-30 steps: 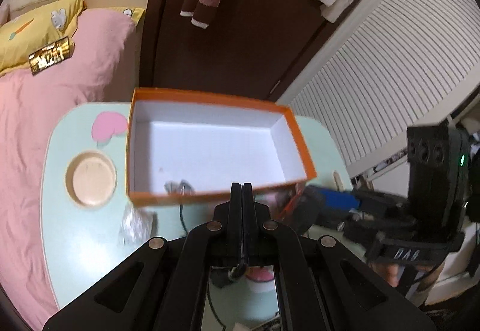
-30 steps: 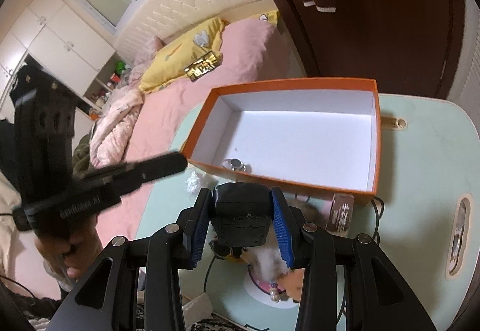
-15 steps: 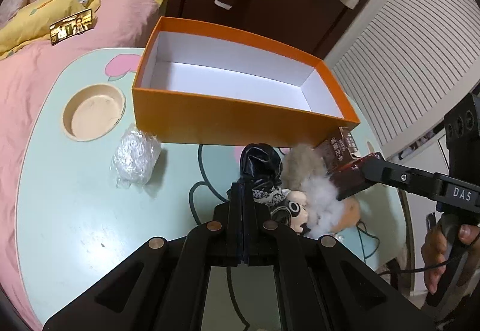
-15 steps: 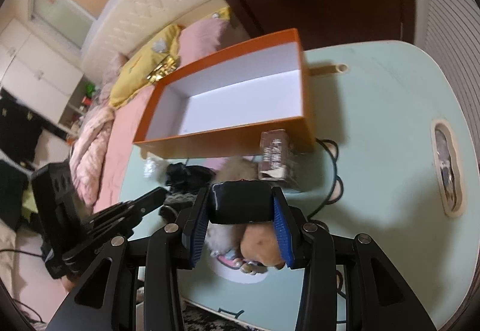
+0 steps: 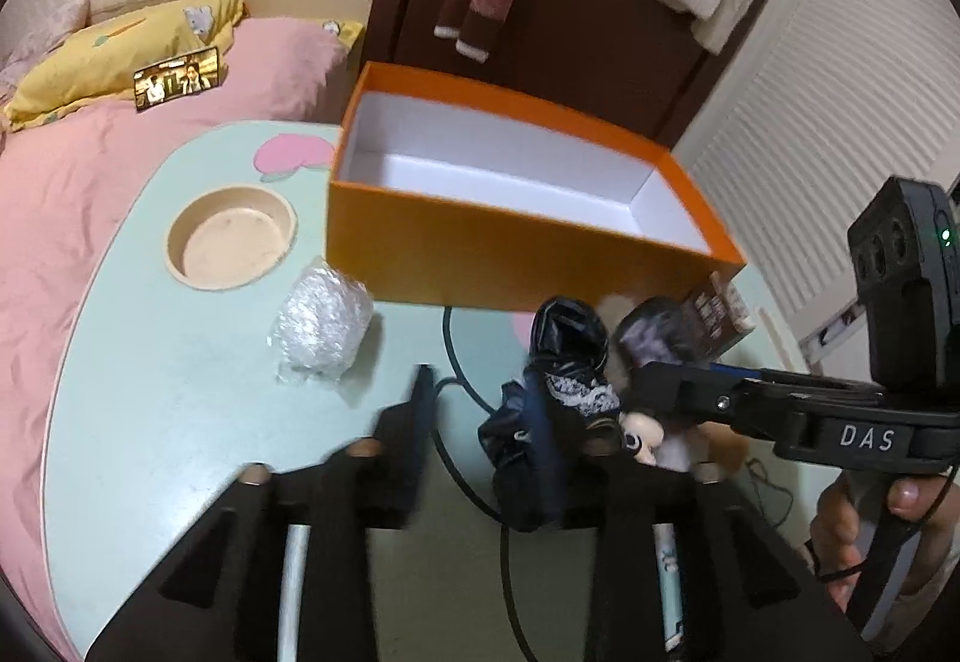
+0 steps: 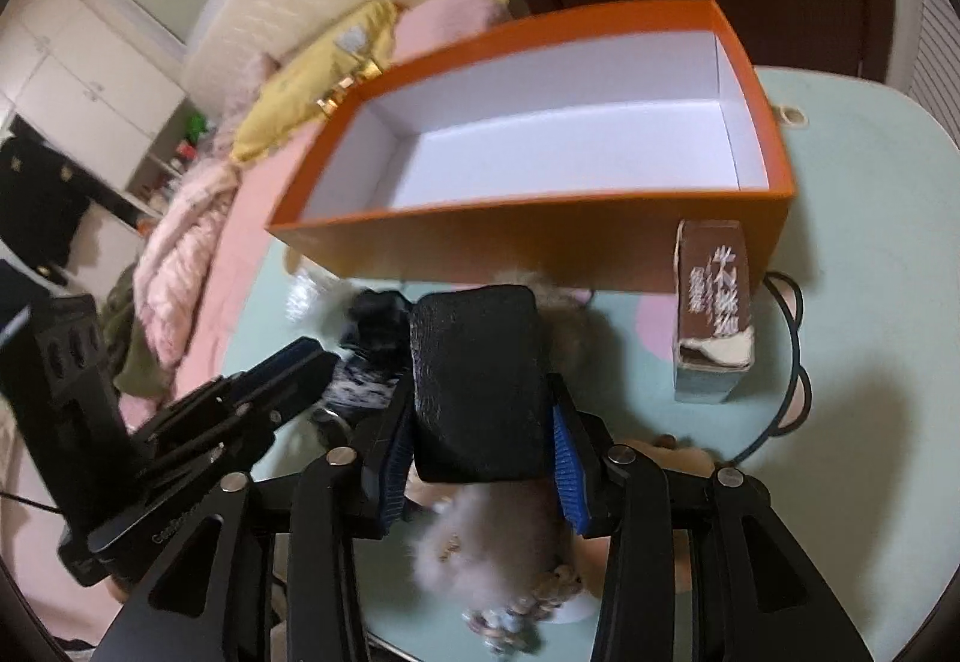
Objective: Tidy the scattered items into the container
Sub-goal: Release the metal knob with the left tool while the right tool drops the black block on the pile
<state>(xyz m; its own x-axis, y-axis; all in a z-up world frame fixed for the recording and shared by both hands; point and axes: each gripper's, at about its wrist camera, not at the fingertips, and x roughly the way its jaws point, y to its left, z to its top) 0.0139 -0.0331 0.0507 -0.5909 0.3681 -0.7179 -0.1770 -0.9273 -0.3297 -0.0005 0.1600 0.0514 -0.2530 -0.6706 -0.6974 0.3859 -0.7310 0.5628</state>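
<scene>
An orange box [image 5: 510,254] with a white inside stands on the pale green table; it also shows in the right wrist view [image 6: 540,236]. My left gripper [image 5: 480,410] is open just above the table, its right finger against a dark cloth item [image 5: 558,362]. My right gripper [image 6: 480,422] is shut on a black rectangular case [image 6: 477,380] above a fluffy doll [image 6: 498,548]. A brown carton [image 6: 714,302] lies by the box. A bubble-wrap bundle [image 5: 321,323] lies left of the dark cloth.
A round beige recess [image 5: 231,236] sits in the table [image 5: 150,392] at left. A black cable [image 5: 456,392] runs across the table. A pink bed [image 5: 72,182] borders the table's left side. A dark wardrobe door [image 5: 570,32] stands behind the box.
My left gripper has opened and dropped lower toward the dark cloth. My right gripper, still holding the black case, has moved closer to the box front.
</scene>
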